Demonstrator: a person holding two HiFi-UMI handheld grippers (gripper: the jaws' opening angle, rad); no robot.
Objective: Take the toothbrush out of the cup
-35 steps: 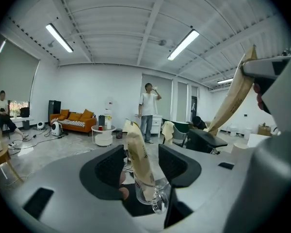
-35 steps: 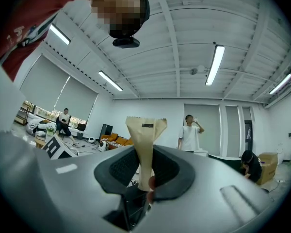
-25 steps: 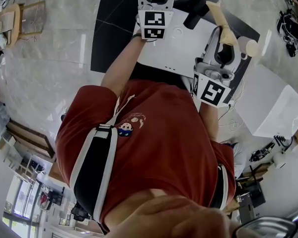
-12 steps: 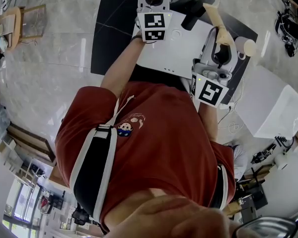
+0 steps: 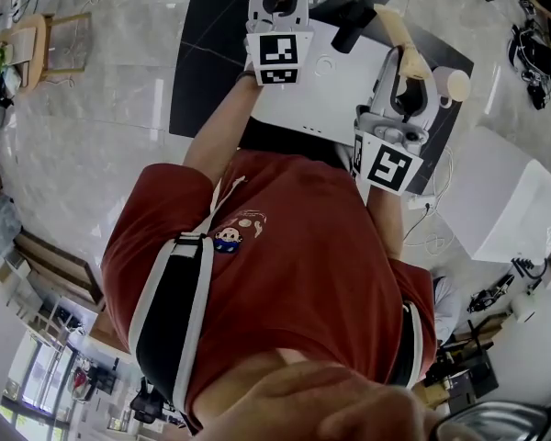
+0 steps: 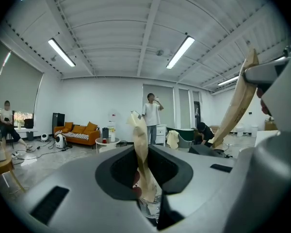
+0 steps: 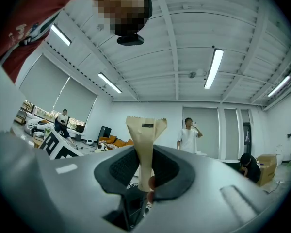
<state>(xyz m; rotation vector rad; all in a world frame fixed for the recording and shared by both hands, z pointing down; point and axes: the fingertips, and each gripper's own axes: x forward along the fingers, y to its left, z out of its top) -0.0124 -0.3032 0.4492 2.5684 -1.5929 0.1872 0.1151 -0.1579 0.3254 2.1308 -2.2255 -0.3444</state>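
Two flat, tan, paper-wrapped toothbrushes (image 7: pixel 144 144); one clear round cup (image 6: pixel 149 208).

The toothbrush (image 6: pixel 141 144) wears a matt tan paper sleeve, faintly creased; so does the other toothbrush (image 7: pixel 145 144). The cup (image 6: pixel 149 208) is clear and glossy, glass or plastic unclear. The right hand-held gripper (image 7: pixel 144 181) is smooth matt grey plastic with black ridged pads. The surface (image 5: pixel 335 90) is smooth white; the floor (image 5: pixel 92 108) is glossy and stone-like.
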